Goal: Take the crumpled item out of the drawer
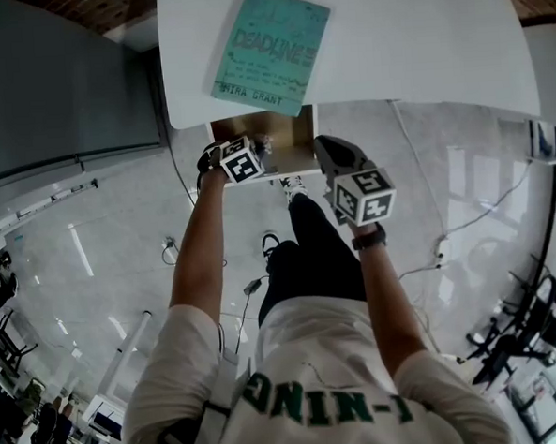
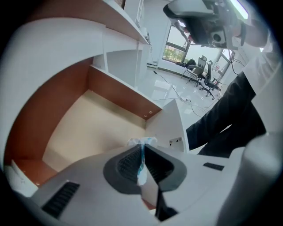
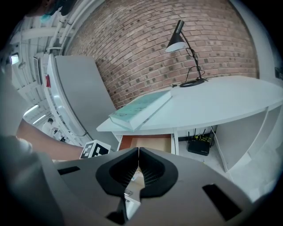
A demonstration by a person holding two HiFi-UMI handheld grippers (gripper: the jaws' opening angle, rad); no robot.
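Observation:
The open drawer under the white desk has a pale wood floor and reddish-brown walls. My left gripper hangs above it, pointing steeply down, shut on the crumpled item, a white and light-blue scrap that pokes out past the tips. In the head view the left gripper is over the drawer's left part. My right gripper is at the drawer's right front corner, apart from it. In its own view the right gripper is shut, tips together, with nothing seen between them; the drawer lies beyond.
A teal book lies on the desk above the drawer. A black lamp stands at the desk's back by the brick wall. A grey cabinet stands to the left. Cables cross the shiny floor, and a router sits under the desk.

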